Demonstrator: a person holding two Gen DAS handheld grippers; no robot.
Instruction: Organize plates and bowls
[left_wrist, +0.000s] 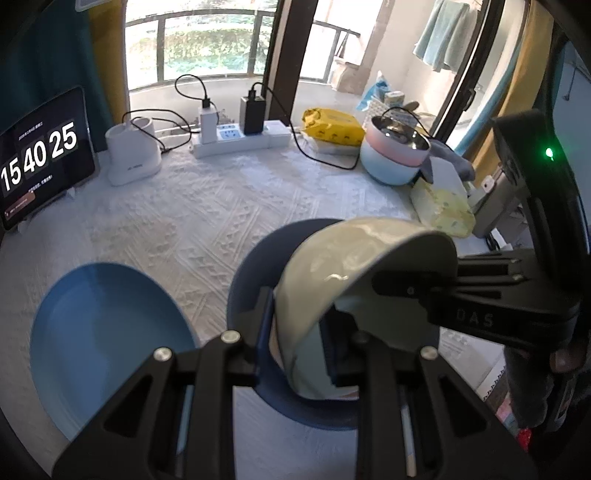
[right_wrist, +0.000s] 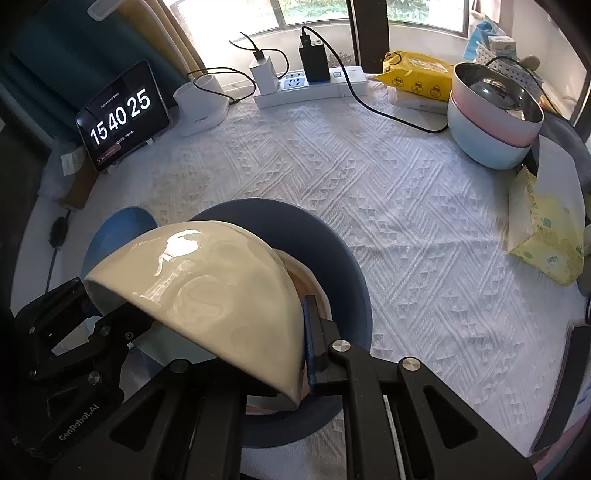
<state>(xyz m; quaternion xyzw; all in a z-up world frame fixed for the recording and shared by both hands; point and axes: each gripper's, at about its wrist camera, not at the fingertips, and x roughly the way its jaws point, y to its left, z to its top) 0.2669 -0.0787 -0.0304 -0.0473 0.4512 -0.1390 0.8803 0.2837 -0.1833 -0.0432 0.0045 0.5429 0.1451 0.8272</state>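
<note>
Both grippers (left_wrist: 295, 343) (right_wrist: 236, 354) clamp the cream bowl's (right_wrist: 207, 280) rim, mouth tilted downward over dark-blue plate (right_wrist: 332, 240).

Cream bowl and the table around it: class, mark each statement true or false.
1. The left gripper and the right gripper both clamp the cream bowl. True.
2. The cream bowl sits upright on the cloth. False: it is held tilted over the dark blue dish.
3. The pink bowl is nested in the pale blue bowl. True.
4. The tablet lies face down. False: it stands propped, showing a clock.
</note>
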